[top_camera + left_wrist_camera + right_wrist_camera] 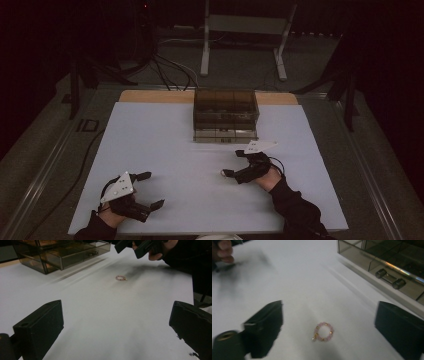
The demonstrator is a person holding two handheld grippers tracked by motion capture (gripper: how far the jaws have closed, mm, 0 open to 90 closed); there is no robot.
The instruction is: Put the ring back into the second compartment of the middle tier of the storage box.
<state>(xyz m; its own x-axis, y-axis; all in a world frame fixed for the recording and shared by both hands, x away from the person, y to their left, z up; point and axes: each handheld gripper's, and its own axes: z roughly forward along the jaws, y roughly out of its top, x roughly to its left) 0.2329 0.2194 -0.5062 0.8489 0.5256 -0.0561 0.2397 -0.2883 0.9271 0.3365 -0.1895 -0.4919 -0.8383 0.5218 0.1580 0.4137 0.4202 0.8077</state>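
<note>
My right claw [327, 322] hangs just above a small bead ring [323, 332], its two black jaws spread wide to either side with the ring lying on the desk [307, 277] between them, nothing touching it. The ring lies flat, its hole facing up. It is a round loop, so it has no long side to speak of; a tiny pale charm sticks out from its rim toward the lower left in the right gripper view. The beads are small, round and pale pink, with a few gold ones set between them, and they look smooth and a little glossy.

In the high view the ring [223, 173] sits at the tip of my right claw [234, 162], on the near right part of the white, matte desk top. My left claw [151, 189] rests well apart at the near left, its blocky jaws also spread wide and holding nothing; in the left gripper view the ring [121, 278] is a small loop far ahead.

Behind the ring stands a smoky, see-through plastic box [225, 115] with drawers and small dark handles.
</note>
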